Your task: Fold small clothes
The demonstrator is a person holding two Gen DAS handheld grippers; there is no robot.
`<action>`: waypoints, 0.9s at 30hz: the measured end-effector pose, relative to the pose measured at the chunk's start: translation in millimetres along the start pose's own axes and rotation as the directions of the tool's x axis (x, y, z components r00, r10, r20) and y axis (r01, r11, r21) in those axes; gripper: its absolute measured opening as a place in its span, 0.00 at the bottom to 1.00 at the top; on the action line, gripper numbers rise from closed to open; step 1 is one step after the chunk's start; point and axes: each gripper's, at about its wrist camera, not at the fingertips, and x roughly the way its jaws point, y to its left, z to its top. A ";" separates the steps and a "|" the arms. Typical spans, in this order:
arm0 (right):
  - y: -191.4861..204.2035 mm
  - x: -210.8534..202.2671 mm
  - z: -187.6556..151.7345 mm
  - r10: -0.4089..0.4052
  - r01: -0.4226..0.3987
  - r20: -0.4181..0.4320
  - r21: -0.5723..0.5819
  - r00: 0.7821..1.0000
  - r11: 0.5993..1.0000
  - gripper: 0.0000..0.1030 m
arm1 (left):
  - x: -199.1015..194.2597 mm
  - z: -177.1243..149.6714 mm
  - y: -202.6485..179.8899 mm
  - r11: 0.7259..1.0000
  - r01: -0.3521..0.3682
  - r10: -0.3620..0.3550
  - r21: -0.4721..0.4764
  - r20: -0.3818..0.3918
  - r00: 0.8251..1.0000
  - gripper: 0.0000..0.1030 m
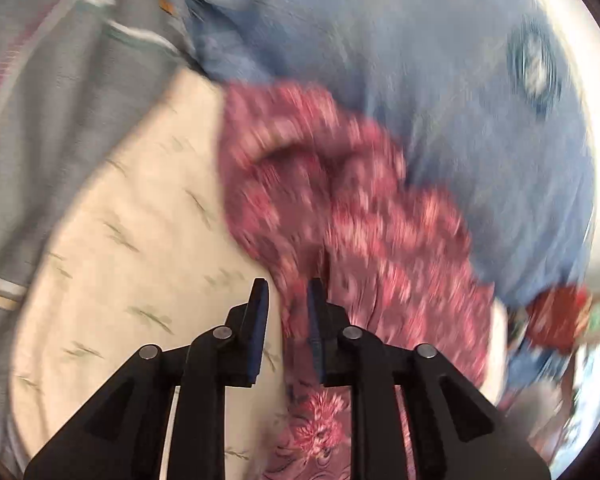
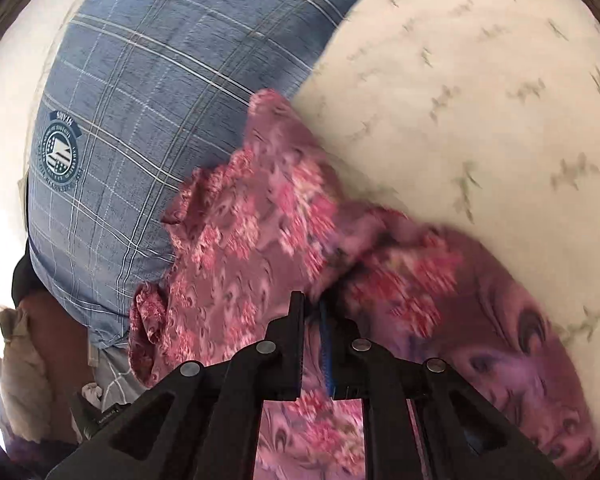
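While both grippers pinch the pink floral garment (image 1: 340, 208), it hangs bunched over the bedsheet (image 1: 120, 240) (a blue checked shirt (image 2: 140, 100) at ten o'clock). Left gripper (image 1: 288, 300) and right gripper (image 2: 312, 308) are clamped on cloth; spreading it flat probably comes next.

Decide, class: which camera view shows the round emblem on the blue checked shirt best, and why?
The right wrist view: there the round emblem is sharp, its shield and ring of lettering distinct. In the left wrist view the emblem is only a motion-blurred oval near the edge.

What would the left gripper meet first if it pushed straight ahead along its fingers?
The pink floral garment, a fold of which the left gripper apparently already pinches; beyond that, probably the blue plaid shirt, though depth is unclear.
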 end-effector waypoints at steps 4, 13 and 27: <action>30.9 -19.2 -17.9 0.001 0.006 0.059 -0.120 0.998 0.993 0.11 | -6.0 1.3 -6.5 0.997 0.072 -0.073 0.033 0.025 0.997 0.47; 170.7 38.6 -68.2 0.112 -0.127 -0.059 -0.515 0.992 0.848 0.18 | 47.5 -19.7 -28.5 0.991 -0.018 0.038 0.130 -0.152 0.988 0.44; 180.5 135.1 -135.9 0.077 -0.204 -0.219 -0.646 0.973 0.735 0.20 | 26.6 33.3 -10.7 0.996 0.074 -0.075 -0.053 -0.012 0.997 0.63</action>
